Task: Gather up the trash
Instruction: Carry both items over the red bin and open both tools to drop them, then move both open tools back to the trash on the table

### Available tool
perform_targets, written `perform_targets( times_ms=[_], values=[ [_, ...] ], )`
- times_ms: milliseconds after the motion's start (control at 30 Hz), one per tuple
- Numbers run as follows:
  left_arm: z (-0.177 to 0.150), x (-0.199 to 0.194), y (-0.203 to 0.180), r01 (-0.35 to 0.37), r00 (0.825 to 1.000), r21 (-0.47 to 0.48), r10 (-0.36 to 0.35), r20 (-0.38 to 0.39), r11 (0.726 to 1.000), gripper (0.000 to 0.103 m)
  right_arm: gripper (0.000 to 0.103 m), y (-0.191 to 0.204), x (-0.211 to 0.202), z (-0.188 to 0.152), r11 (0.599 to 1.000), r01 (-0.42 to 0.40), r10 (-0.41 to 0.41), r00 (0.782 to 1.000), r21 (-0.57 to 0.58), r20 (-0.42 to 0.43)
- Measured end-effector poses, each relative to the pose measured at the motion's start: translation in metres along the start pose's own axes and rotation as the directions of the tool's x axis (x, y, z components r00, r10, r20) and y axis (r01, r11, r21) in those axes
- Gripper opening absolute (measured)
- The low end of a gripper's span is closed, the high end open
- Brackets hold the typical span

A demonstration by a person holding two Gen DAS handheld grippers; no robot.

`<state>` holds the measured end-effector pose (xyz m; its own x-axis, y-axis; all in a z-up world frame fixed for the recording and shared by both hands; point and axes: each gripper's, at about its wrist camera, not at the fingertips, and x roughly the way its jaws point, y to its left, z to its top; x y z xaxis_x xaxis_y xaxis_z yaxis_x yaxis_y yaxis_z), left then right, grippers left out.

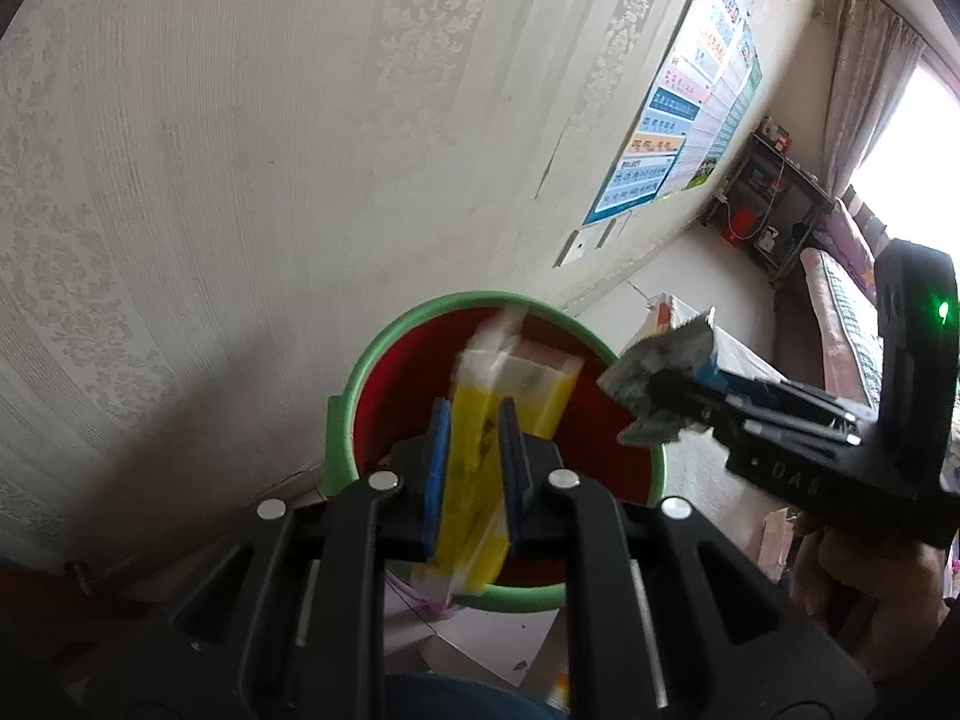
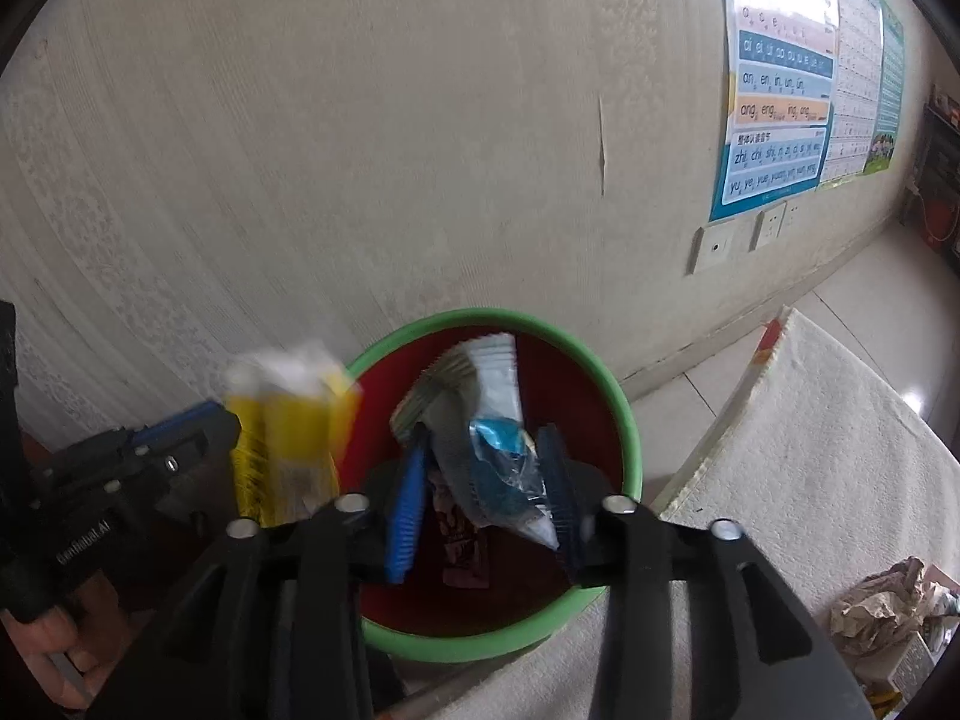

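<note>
Left tool (image 1: pixel 471 468): blue pads sit on either side of a yellow wrapper (image 1: pixel 480 450) with a clear, whitish upper end. The wrapper is blurred, and whether the pads still pinch it or stand slightly off it cannot be told. It hangs over the mouth of the bin (image 1: pixel 360 372), a round pail with a green rim and red inner wall, standing against the patterned wall (image 1: pixel 240 150).

Right tool (image 2: pixel 480 486): pads are spread with visible gaps, and a white and blue wrapper (image 2: pixel 498 456) sits loosely between them, over the bin's opening. In the left wrist view this tool appears at the bin's right rim with the crumpled wrapper at its tips.

Inside the bin, a dark red packet (image 2: pixel 462 546) lies on the bottom.

Surroundings: a pale cloth-covered surface (image 2: pixel 810 450) lies just right of the bin; crumpled brown paper (image 2: pixel 882 606) rests near its lower right edge. A pinyin poster (image 2: pixel 780 90) hangs on the wall above two wall sockets (image 2: pixel 744 237).
</note>
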<state>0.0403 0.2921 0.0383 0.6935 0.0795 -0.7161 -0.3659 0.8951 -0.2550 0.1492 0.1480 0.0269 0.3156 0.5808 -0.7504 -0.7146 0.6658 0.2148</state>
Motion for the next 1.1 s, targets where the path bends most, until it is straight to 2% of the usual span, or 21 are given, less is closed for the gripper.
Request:
perform_targets(
  times_ms=[33,100,167,233,267,333,367,400,500,767,1100],
  values=[
    [0.001,0.000,0.001,0.000,1.000,-0.005,0.000,0.002,1.000,0.022,0.045,0.000,0.002,-0.001,1.000,0.004,-0.004,1.000,-0.002,-0.003],
    [0.001,-0.001,0.003,0.002,1.000,-0.015,-0.002,0.012,1.000,0.042,0.059,-0.001,0.004,-0.003,1.000,0.013,-0.013,1.000,-0.002,-0.005],
    [0.001,-0.003,0.005,0.009,1.000,-0.024,-0.008,0.023,1.000,0.048,0.061,-0.002,0.003,-0.006,1.000,0.021,-0.021,1.000,0.005,-0.003],
    [0.001,-0.005,0.006,0.008,1.000,-0.027,-0.007,0.029,1.000,0.058,0.071,-0.004,0.002,-0.008,1.000,0.029,-0.029,1.000,0.011,-0.004],
    [0.001,-0.007,0.006,0.006,0.999,-0.028,-0.005,0.033,1.000,0.065,0.072,-0.005,0.001,-0.009,1.000,0.029,-0.029,1.000,0.012,-0.002],
    [0.000,-0.012,0.006,0.007,0.999,-0.033,-0.006,0.046,0.999,0.081,0.083,-0.005,-0.004,-0.011,0.999,0.038,-0.038,0.999,0.009,0.001],
    [0.000,-0.014,0.005,0.006,0.999,-0.036,-0.004,0.054,0.999,0.092,0.085,-0.006,-0.006,-0.012,0.999,0.045,-0.045,0.999,0.007,0.004],
    [0.000,-0.016,0.004,0.008,0.998,-0.037,-0.006,0.056,0.999,0.097,0.088,-0.006,-0.011,-0.014,0.999,0.051,-0.051,0.999,0.005,0.013],
    [-0.002,-0.016,-0.003,0.018,0.999,-0.024,-0.017,0.041,1.000,0.097,0.093,-0.008,-0.022,-0.019,0.998,0.063,-0.064,0.998,0.010,0.026],
    [-0.017,-0.026,-0.036,0.041,0.999,0.024,-0.042,0.019,0.999,0.098,0.094,-0.033,-0.068,-0.051,0.993,0.109,-0.111,0.993,0.054,0.045],
    [-0.054,-0.022,-0.117,0.135,0.990,0.142,-0.128,-0.057,0.981,0.098,0.094,-0.094,-0.131,-0.117,0.968,0.190,-0.198,0.980,0.163,0.034]
  ],
)
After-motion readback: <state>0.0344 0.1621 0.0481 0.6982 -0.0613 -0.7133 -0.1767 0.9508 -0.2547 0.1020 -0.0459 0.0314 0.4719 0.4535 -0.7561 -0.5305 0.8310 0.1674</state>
